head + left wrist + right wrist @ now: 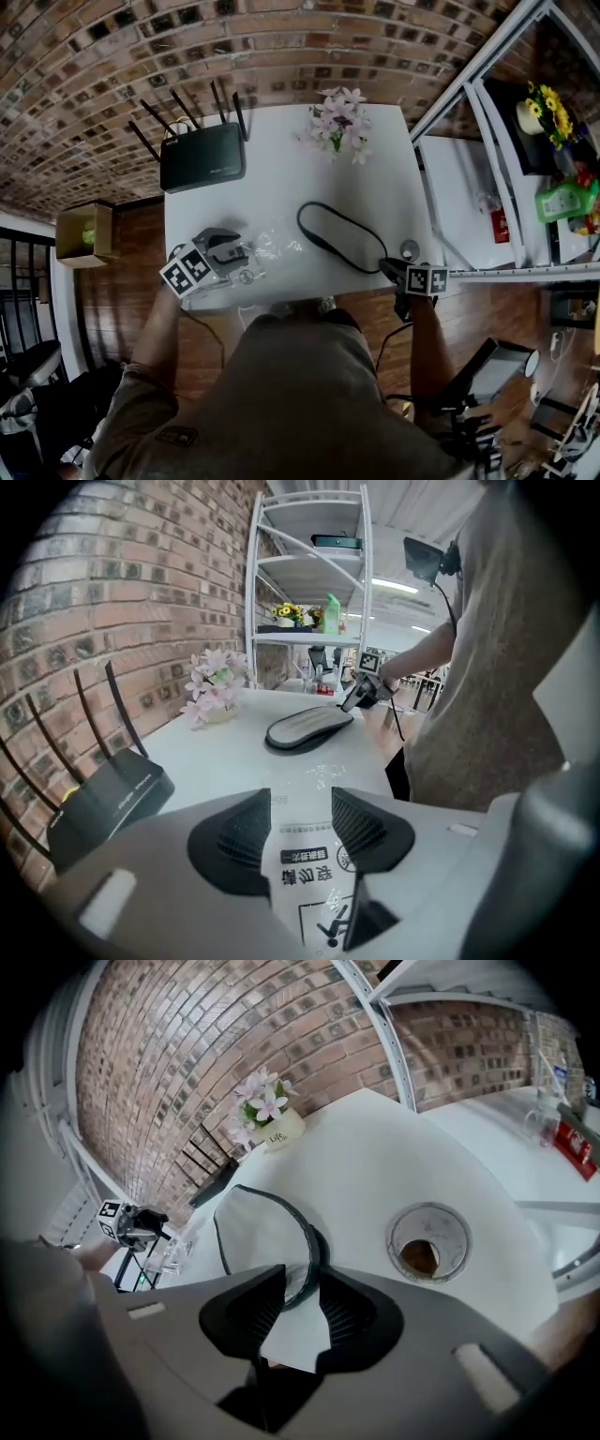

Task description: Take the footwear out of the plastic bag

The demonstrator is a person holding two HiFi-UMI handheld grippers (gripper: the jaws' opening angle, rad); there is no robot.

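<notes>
Writing: flower pot (pixel 281 1133) reads "Life"; plastic bag (pixel 305 860) carries a white label with Chinese print and a warning pictogram; router (pixel 202 157) badge is too small to read.
Footwear (pixel 337 234): flat, grey, black rim; lies out of the bag on the white bench (pixel 272 187), right of the bag.
Right tool (pixel 302 1283): partly open, the footwear's near end between its jaws, no pinch seen.
Left tool (pixel 302 808): wide, the bag's label showing between its jaws, well apart from the footwear.

A workroom or office is suggested by the brick wall (pixel 281 37), a router (pixel 202 157) at the white table's (pixel 281 192) far-left corner, and a metal shelf (pixel 309 574).
</notes>
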